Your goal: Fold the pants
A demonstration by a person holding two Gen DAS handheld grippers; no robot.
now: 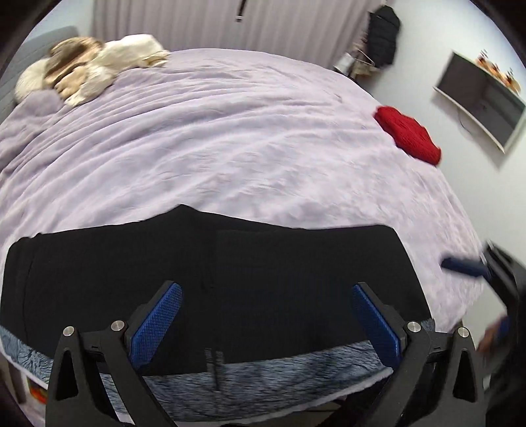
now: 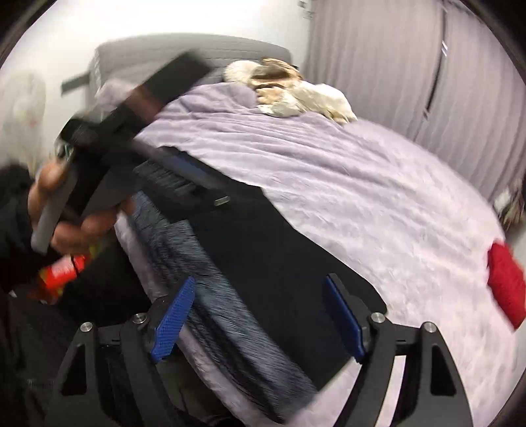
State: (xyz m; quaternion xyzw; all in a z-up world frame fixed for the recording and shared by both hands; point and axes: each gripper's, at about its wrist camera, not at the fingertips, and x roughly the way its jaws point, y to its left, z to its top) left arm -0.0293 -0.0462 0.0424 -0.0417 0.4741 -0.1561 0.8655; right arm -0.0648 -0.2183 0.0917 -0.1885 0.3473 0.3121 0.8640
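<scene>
Black pants (image 1: 230,262) lie flat and folded along the near edge of the bed, over the lavender cover (image 1: 230,131). My left gripper (image 1: 268,305) hangs above them, open, with nothing between its blue pads. A blurred blue finger (image 1: 463,266) of the right gripper shows at the right edge. In the right wrist view the pants (image 2: 279,256) run diagonally. My right gripper (image 2: 259,305) stands open over their near end and the bed's edge, holding nothing. A hand (image 2: 49,184) holds the left gripper (image 2: 197,184) over the far end of the pants.
A red knit piece (image 1: 407,134) lies near the bed's right edge. Cream and brown clothes (image 1: 88,69) are piled at the head. The bed's side shows grey patterned fabric (image 1: 296,371). A wall screen (image 1: 480,98), curtains (image 1: 213,23) and a dark hanging jacket (image 1: 383,33) stand beyond.
</scene>
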